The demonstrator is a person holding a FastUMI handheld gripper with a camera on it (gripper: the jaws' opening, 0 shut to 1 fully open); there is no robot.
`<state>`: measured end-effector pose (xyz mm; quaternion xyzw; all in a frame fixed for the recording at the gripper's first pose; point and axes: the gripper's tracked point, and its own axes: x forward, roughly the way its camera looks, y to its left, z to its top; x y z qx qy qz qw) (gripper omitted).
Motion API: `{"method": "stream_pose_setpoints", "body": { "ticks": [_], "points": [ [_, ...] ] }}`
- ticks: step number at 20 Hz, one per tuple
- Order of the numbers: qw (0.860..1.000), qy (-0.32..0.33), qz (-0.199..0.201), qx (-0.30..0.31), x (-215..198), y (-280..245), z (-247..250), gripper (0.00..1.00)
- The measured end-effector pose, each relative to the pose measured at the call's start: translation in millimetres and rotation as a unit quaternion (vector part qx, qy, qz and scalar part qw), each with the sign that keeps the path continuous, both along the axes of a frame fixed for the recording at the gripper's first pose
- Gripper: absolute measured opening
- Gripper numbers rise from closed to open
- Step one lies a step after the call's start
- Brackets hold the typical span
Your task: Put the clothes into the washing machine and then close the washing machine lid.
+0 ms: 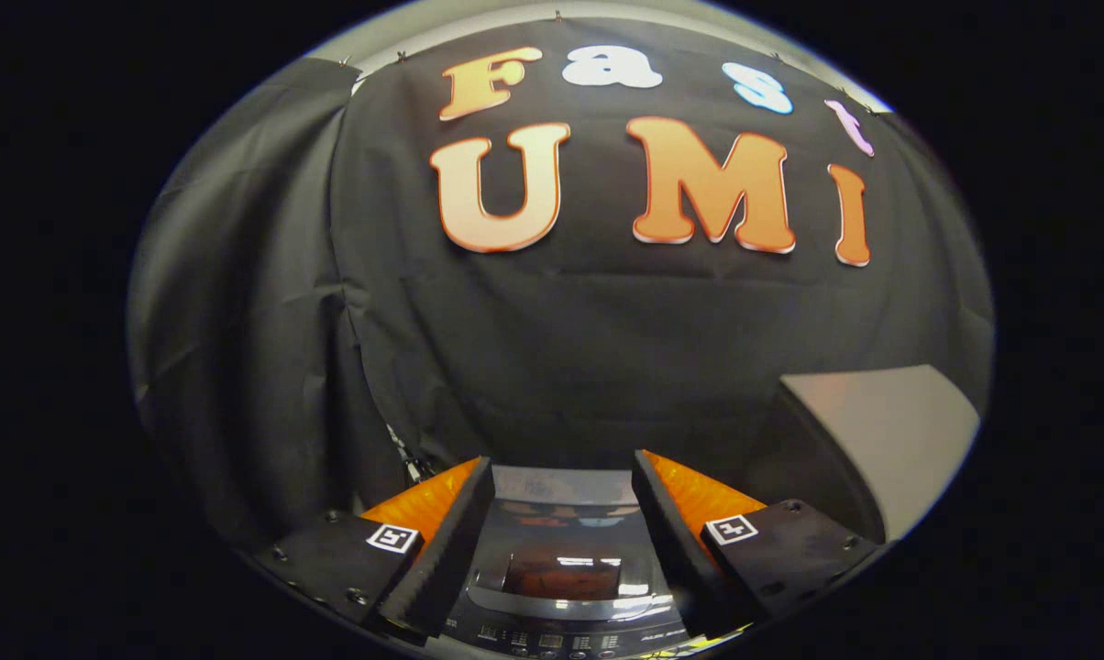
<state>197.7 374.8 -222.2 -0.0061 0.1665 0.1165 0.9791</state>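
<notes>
Above a dark, glossy-topped washing machine [561, 559] with its lid down, the hand-held gripper [561, 477] hovers with black foam-padded fingers [451, 541] spread wide, gripping nothing. Its control panel [561, 639] sits nearest. A pale grey slab [882, 431] stands to the right, against the black cloth wall [561, 339].
</notes>
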Motion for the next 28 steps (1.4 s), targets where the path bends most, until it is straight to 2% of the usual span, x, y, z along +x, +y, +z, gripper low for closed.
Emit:
{"method": "stream_pose_setpoints", "body": {
  "ticks": [6, 10, 13, 18, 22, 28],
  "points": [
    [0.996, -0.083, -0.028, 0.0, -37, -70, 120, 0.97],
    [0.992, -0.116, -0.052, 0.013, -74, -137, 162, 0.97],
    [0.989, -0.129, -0.077, -0.004, -99, -199, 175, 0.97],
    [0.986, -0.136, -0.093, 0.014, -145, -287, 197, 0.97],
    [0.986, -0.143, -0.088, 0.018, -176, -336, 206, 0.97],
    [0.986, -0.14, -0.085, 0.027, -197, -384, 200, 0.97]
  ]
}}
